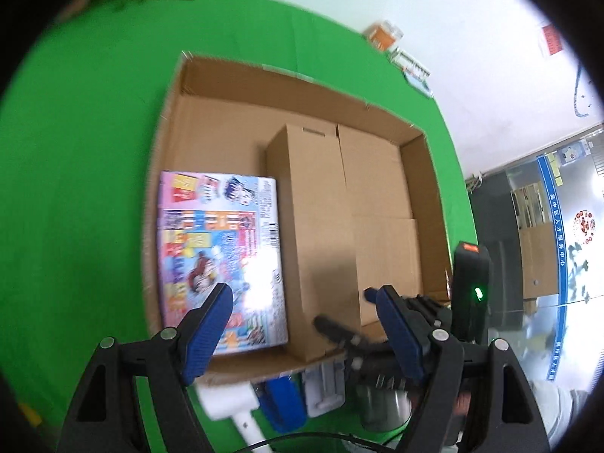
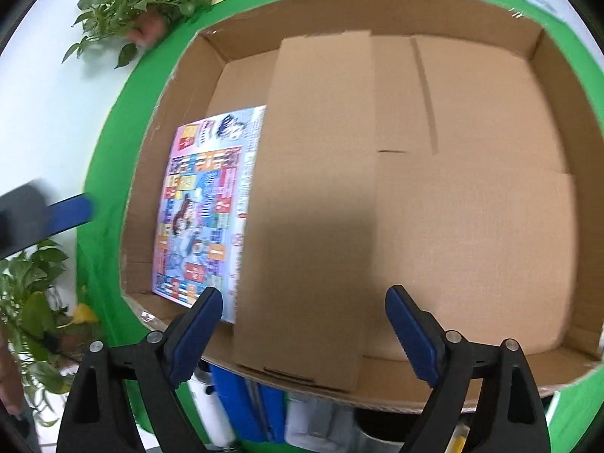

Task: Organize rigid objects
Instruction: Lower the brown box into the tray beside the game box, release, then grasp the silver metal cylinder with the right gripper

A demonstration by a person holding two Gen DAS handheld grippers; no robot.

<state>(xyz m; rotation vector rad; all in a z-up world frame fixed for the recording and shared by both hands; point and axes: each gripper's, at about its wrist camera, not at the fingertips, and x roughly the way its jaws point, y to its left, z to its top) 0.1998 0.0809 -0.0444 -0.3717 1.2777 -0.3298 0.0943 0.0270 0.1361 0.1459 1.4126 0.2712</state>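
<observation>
A wide, shallow cardboard tray [image 1: 302, 75] [image 2: 166, 113] lies on the green table [image 1: 75, 151]. Inside, a colourful printed box [image 1: 219, 249] [image 2: 204, 207] lies flat at the left, and a long plain brown carton [image 1: 317, 226] [image 2: 313, 188] lies right beside it. My right gripper [image 2: 304, 294] hovers above the carton's near end with its jaws open. The pads stand clear of the carton's sides. My left gripper [image 1: 302, 298] is open over the tray's near edge, with nothing in it. The right gripper's black body [image 1: 470, 287] shows at the right of the left wrist view.
Below the tray's near edge lie a white object [image 1: 234, 396], a blue object [image 1: 283, 400] and a metal cup [image 1: 381, 404]. Leafy plants [image 2: 143, 3] [image 2: 34, 302] stand at the table's left. An orange box [image 1: 383, 34] sits at the far edge. The tray's right half shows only flat cardboard.
</observation>
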